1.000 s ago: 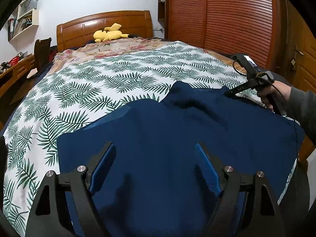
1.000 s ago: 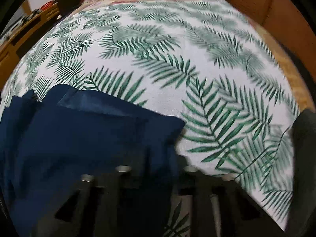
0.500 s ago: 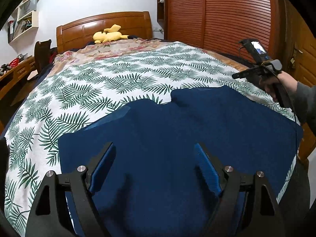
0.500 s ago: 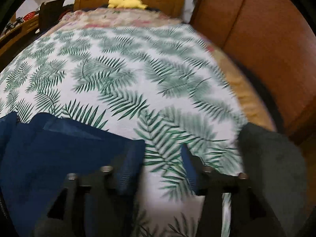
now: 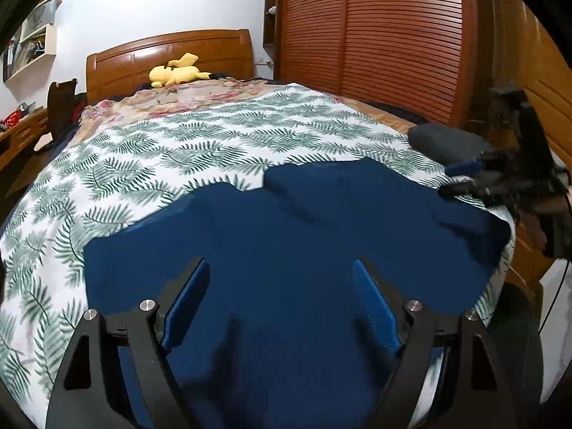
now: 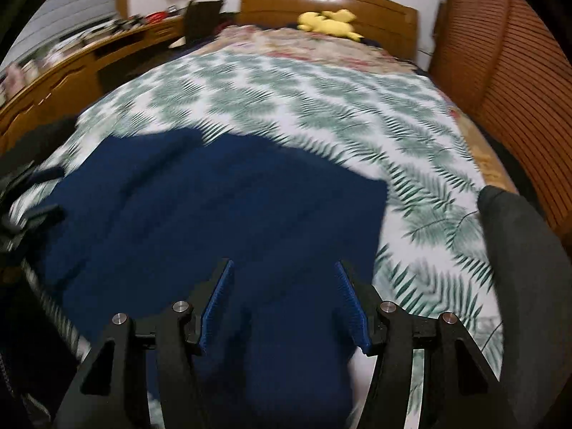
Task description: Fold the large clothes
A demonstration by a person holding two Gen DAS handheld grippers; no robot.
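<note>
A large dark blue garment (image 5: pixel 286 236) lies spread flat on the fern-print bedspread (image 5: pixel 171 150); it also shows in the right wrist view (image 6: pixel 200 214). My left gripper (image 5: pixel 279 279) is open and empty, hovering low over the garment's near part. My right gripper (image 6: pixel 284 279) is open and empty over the garment's right side. In the left wrist view the right gripper (image 5: pixel 479 182) sits blurred at the garment's far right edge.
A dark grey folded item (image 5: pixel 447 141) lies at the bed's right edge, also in the right wrist view (image 6: pixel 518 243). A yellow plush toy (image 5: pixel 175 73) rests by the wooden headboard (image 5: pixel 168 53). A louvred wardrobe (image 5: pixel 393 35) stands right; a desk (image 6: pixel 64 71) stands left.
My right gripper let go of the garment's folded sleeve, opened, and swung back and down toward the bed's right edge. The garment now lies flatter. The left gripper stayed put.
</note>
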